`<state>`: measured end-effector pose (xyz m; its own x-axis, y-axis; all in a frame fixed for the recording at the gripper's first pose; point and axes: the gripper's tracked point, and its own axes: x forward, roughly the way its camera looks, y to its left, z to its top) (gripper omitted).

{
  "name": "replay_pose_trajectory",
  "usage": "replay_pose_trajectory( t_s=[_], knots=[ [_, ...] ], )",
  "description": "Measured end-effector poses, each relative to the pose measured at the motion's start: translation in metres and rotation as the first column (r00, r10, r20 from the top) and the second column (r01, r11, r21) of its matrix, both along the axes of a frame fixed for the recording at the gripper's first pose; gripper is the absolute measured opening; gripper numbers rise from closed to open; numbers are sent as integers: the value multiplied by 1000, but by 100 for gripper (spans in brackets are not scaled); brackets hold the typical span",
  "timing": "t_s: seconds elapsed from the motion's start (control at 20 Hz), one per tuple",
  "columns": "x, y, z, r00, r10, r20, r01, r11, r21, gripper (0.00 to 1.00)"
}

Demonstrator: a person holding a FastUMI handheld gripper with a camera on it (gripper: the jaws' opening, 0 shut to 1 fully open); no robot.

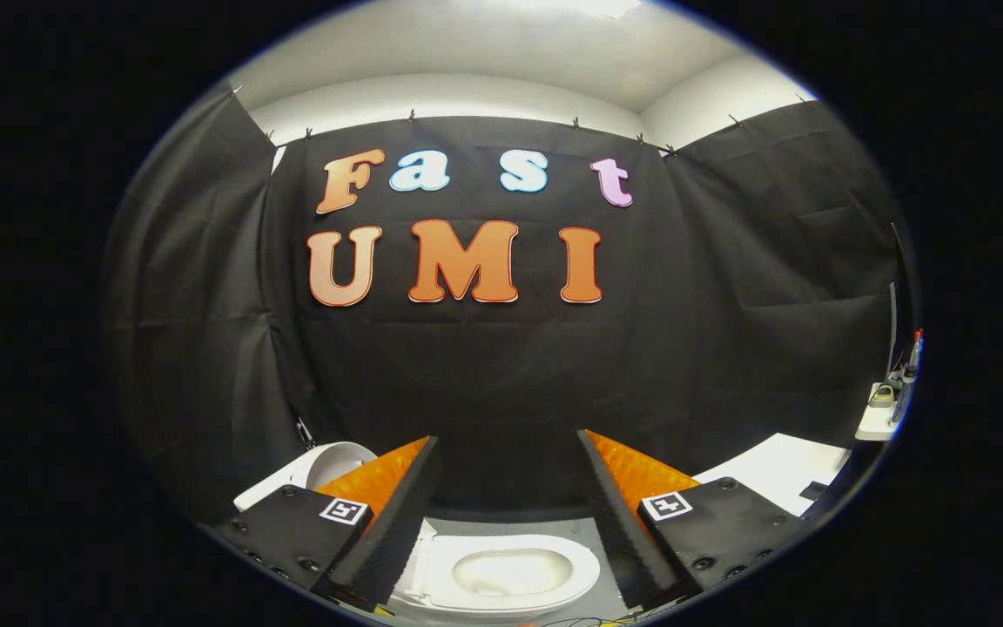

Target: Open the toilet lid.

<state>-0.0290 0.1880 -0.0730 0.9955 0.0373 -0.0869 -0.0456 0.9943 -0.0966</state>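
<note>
My gripper [508,437] is open, its two fingers spread wide with nothing between them, and it points at the black cloth wall. Low down between the fingers sits the white toilet [584,570]; its seat ring and open bowl [510,570] are seen from above. Beyond the left finger rises a white rounded piece [336,461], which looks like the raised lid, partly hidden by that finger. The fingers hang above the toilet and touch nothing.
A white flat surface [780,470] lies past the right finger. Farther right, a small shelf [878,425] carries a few small items. Grey floor [510,527] shows behind the toilet. The black cloth walls close the booth on three sides.
</note>
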Motion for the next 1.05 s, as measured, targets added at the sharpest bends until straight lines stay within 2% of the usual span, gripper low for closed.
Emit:
replay_pose_trajectory(
  t_s=[0.4,1.05],
  knots=[
    [4,-9,-1,1000,-23,-11,23,1000,6,98],
    [5,-3,6,1000,-14,2,14,999,-31,98]
  ],
)
